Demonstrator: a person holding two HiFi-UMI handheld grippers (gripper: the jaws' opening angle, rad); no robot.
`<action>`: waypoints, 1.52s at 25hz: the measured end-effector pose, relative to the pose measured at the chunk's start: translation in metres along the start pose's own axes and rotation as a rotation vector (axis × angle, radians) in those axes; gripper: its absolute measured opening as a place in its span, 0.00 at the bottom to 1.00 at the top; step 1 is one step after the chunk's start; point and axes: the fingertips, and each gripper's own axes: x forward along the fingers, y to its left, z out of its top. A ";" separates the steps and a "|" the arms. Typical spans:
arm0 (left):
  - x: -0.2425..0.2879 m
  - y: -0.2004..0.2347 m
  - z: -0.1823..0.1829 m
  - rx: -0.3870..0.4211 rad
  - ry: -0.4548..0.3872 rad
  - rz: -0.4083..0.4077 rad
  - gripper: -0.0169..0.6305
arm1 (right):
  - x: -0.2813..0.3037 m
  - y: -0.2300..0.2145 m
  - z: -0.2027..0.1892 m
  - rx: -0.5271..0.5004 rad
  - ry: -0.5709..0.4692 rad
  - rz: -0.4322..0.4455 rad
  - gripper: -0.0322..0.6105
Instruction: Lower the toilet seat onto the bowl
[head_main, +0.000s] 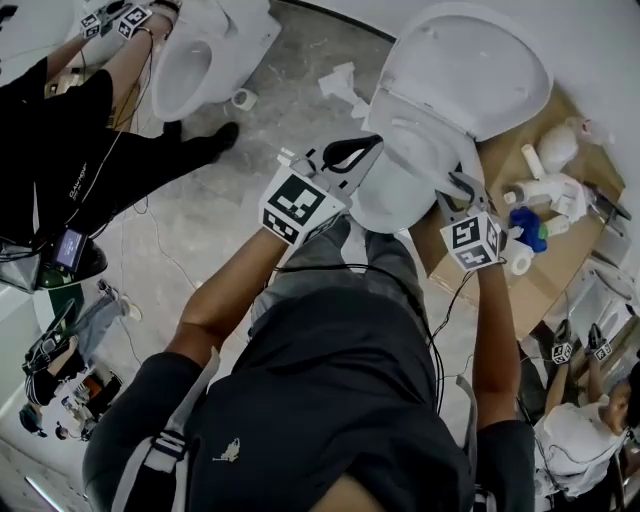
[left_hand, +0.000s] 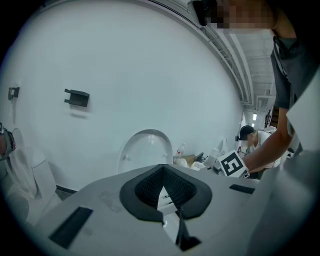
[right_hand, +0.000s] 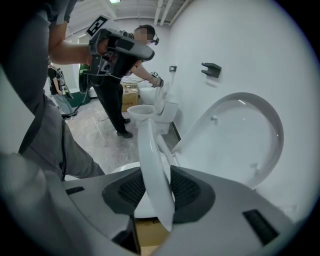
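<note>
Between the fingers (right_hand: 192, 190) of the right gripper (right_hand: 156, 187), toilet seat (right_hand: 149, 150) rim pinched, raised above bowl (head_main: 398, 195)

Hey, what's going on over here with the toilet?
A person with a hand-held gripper in each hand is working at a white toilet. The right gripper is clamped on the white plastic toilet seat ring, which is raised off the white ceramic bowl, not yet down. The white oval lid stands open behind it. The left gripper is shut and empty, beside the bowl.
</note>
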 end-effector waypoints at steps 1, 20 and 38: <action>-0.002 0.001 -0.001 -0.003 0.002 0.000 0.03 | 0.001 0.007 0.000 -0.003 0.006 0.012 0.27; -0.008 -0.004 -0.027 0.011 0.060 -0.016 0.03 | 0.029 0.104 -0.040 -0.098 0.094 0.211 0.35; 0.003 0.000 -0.048 -0.025 0.091 -0.021 0.03 | 0.073 0.198 -0.095 -0.211 0.244 0.439 0.43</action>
